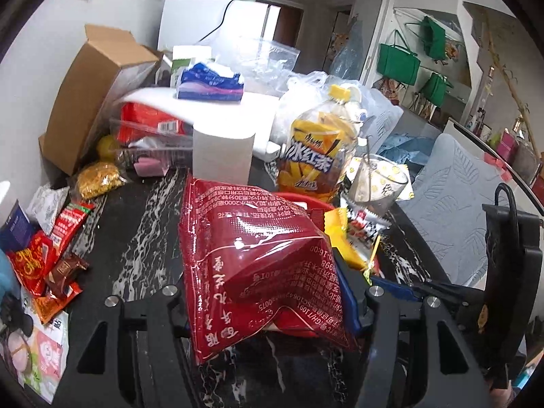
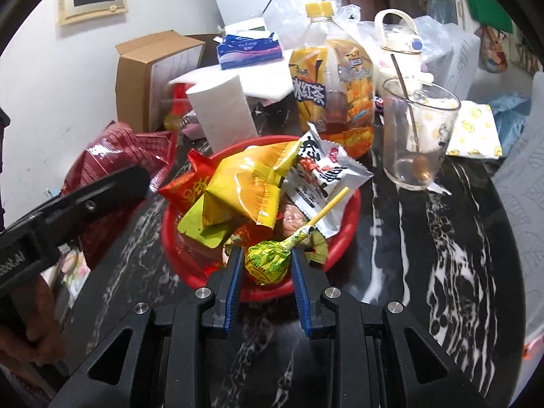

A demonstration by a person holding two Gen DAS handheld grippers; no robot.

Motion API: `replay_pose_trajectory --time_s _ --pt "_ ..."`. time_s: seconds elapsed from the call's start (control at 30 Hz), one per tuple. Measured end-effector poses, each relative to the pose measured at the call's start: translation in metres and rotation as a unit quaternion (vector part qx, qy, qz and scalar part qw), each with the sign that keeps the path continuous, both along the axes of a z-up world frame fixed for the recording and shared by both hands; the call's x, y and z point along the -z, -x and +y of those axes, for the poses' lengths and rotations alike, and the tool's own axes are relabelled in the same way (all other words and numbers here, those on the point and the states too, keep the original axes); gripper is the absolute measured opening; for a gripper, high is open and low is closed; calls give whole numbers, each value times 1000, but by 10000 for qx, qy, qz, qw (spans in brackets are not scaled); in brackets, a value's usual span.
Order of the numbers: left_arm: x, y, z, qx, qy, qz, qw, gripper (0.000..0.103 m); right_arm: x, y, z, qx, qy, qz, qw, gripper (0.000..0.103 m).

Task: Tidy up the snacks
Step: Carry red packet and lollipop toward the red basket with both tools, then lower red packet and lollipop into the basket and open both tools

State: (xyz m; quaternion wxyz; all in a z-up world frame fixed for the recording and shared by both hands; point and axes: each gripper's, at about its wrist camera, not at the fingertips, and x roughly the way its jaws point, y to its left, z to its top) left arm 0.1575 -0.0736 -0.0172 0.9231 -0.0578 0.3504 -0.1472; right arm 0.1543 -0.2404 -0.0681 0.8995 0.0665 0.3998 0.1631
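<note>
Clamped between the blue pads of the right gripper (image 2: 267, 265) was a lollipop (image 2: 268, 262) in a green-and-yellow wrapper, its pale stick slanting up over the near rim of the red basket (image 2: 346, 234). That basket sat toward the middle of the dark marbled table (image 2: 425, 272) and already held a fair heap: a yellow packet (image 2: 244, 190), a red-and-gold packet (image 2: 188, 187) and a white sachet (image 2: 323, 176), so a good part of the sorting looked done. Off to the basket's left, the left gripper (image 1: 272, 292) had its jaws closed on a large dark red snack bag (image 1: 251, 255), held up in front of the basket's rim and not yet set down. By my reckoning both pieces were bound for the basket. More was left: along the table's left edge lay a scatter of small wrappers (image 1: 44, 258) and a gold foil pouch (image 1: 97, 180), untouched. Behind the basket stood an iced tea bottle (image 2: 331, 78), a paper roll (image 2: 222, 108) and a glass (image 2: 420, 132) with a spoon in it, with a cardboard box (image 2: 153, 78) and a tissue pack (image 2: 250, 49) crowding the far edge.
</note>
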Motion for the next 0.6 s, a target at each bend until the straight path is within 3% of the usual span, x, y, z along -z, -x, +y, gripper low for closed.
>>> replay_pose_trajectory --time_s 0.13,0.3,0.43,0.6 --pt "7 -2 5 -32 -10 104 9999 61 6 -7 9 -6 240 -34 9997 27" --pt "8 -2 8 -45 -5 121 9999 61 7 -13 11 -62 150 -4 9999 27" --pt "5 -2 8 -7 -19 81 10000 61 2 -6 14 -97 206 -56 9997 43" --pt "-3 -3 2 37 -86 -69 9999 61 -6 5 11 10 288 -154 9995 43"
